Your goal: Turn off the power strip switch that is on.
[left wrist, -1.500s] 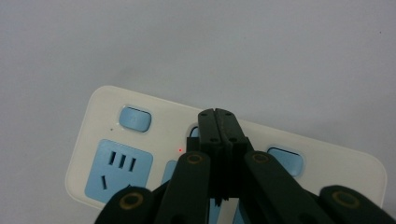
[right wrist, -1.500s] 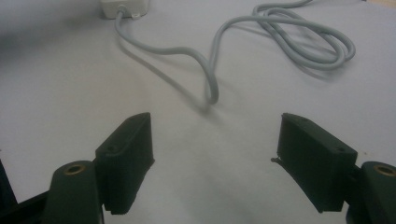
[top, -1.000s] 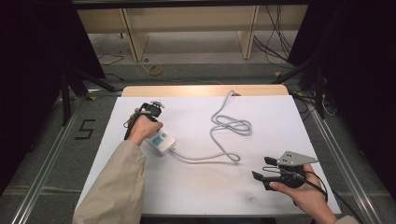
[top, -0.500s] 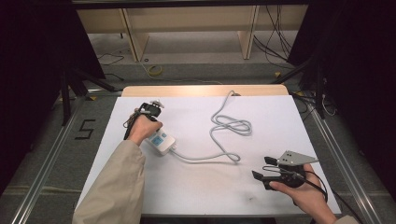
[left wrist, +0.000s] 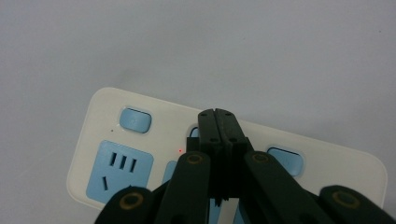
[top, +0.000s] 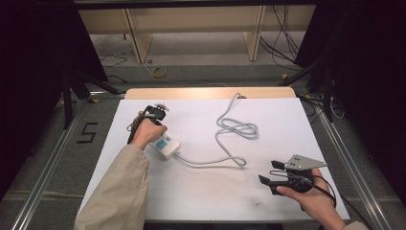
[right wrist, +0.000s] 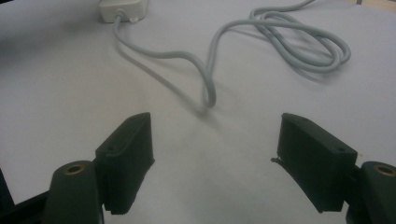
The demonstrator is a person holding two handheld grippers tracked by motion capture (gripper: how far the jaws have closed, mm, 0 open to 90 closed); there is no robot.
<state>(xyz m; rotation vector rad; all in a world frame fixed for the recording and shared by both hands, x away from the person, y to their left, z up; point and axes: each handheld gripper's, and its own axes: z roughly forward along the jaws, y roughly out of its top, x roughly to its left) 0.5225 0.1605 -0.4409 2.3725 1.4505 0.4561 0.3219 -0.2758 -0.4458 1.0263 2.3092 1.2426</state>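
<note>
A white plastic power strip (top: 164, 146), rectangular with rounded corners, is seen lying flat on the matte white table (top: 287, 120), left of centre. Its face carries pale blue socket panels and pale blue rounded switch buttons (left wrist: 135, 120); a small red light is noted beside the middle button. A smooth grey cable (top: 230, 132) is run from the strip's right end across the table and is gathered into loose loops towards the far side.

The left gripper (top: 153, 125) is held over the strip, pointing down. Its black jaws are seen fully closed, pad against pad, with nothing gripped; the joined tips are placed at the middle switch button, though contact cannot be confirmed.

The right gripper (top: 268, 173) is held low at the near right of the table, well apart from the strip. Its blocky black jaws are spread wide and are empty, aimed towards the cable.
</note>
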